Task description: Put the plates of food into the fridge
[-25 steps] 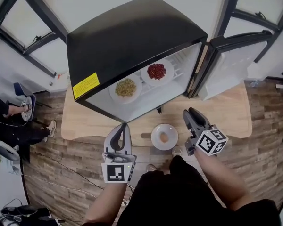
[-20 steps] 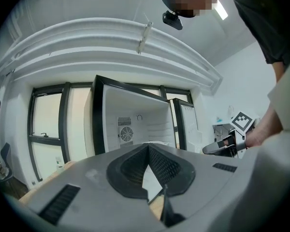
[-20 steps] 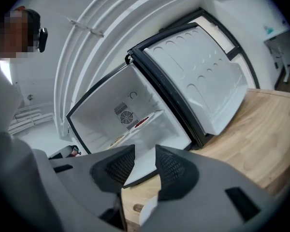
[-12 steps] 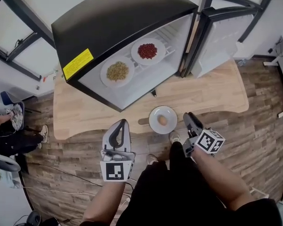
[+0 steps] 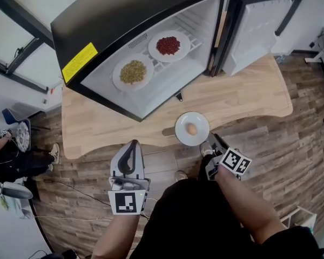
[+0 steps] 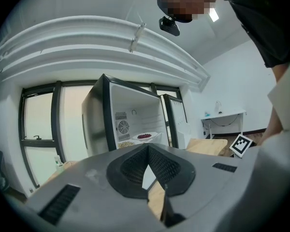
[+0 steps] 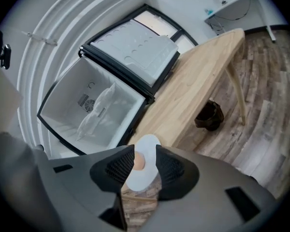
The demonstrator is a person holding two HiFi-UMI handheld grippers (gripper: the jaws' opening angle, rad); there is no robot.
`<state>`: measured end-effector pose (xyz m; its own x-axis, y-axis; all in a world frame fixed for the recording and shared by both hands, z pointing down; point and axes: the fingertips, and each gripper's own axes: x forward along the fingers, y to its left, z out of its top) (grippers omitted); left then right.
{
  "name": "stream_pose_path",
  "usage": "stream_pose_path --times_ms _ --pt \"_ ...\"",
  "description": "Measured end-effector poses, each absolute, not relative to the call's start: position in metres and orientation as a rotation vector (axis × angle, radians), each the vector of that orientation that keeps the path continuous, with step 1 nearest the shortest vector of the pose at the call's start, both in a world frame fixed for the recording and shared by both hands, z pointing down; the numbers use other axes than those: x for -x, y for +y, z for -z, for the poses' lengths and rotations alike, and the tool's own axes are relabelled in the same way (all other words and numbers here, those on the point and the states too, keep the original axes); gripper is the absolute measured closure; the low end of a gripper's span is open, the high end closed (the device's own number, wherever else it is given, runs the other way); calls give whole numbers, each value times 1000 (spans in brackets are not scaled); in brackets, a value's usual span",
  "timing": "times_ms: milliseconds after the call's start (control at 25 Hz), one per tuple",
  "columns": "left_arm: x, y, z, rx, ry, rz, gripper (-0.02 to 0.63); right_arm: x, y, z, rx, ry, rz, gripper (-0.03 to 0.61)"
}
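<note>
Egg plate (image 5: pixel 201 129) just ahead of right fingers (image 7: pixel 173 171)

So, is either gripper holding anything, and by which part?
Nothing is held. The right gripper is open, aimed at the egg plate; the left gripper is shut and empty.

A wooden table (image 5: pixel 248 99) stands on plank floor (image 5: pixel 308 144), 1 person (image 5: pixel 13 158) nearby.

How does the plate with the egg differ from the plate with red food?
The white round plate with one brown egg stands outside on the light wooden table; the white round plate with red food sits on a shelf inside the open black fridge. The egg plate carries a single item; the red-food plate a heap of small pieces. Both are white, round and lie flat.
</note>
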<state>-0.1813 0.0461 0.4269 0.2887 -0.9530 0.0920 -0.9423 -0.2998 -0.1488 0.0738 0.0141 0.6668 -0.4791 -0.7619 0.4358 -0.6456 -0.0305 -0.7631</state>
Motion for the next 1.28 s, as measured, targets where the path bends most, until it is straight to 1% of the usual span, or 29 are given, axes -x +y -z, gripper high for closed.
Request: stream_pose_path --times_ms 40,120,160,600,680,800,1040,1280 --pt "185 49 -428 2462 1819 264 611 -71 18 -677 1542 2081 1581 435" --pt "193 54 -429 2452 1825 294 609 -68 24 -695 1551 2024 1648 393" --pt "197 55 -429 2453 1835 306 611 -67 25 -702 1555 1999 1669 385" --pt "215 59 -431 2419 1784 370 610 -48 16 -738 1466 1792 1817 385" --pt "217 59 -434 2426 1795 373 610 -51 16 -736 1460 1783 1816 426" --pt "214 58 -438 2447 1812 359 611 -57 19 -729 1464 1790 1794 518" --pt "203 52 -437 2467 1791 329 610 -65 26 -710 1384 1743 1779 545" --pt "200 48 -432 2460 1827 282 611 -71 21 -686 1312 1741 1753 546"
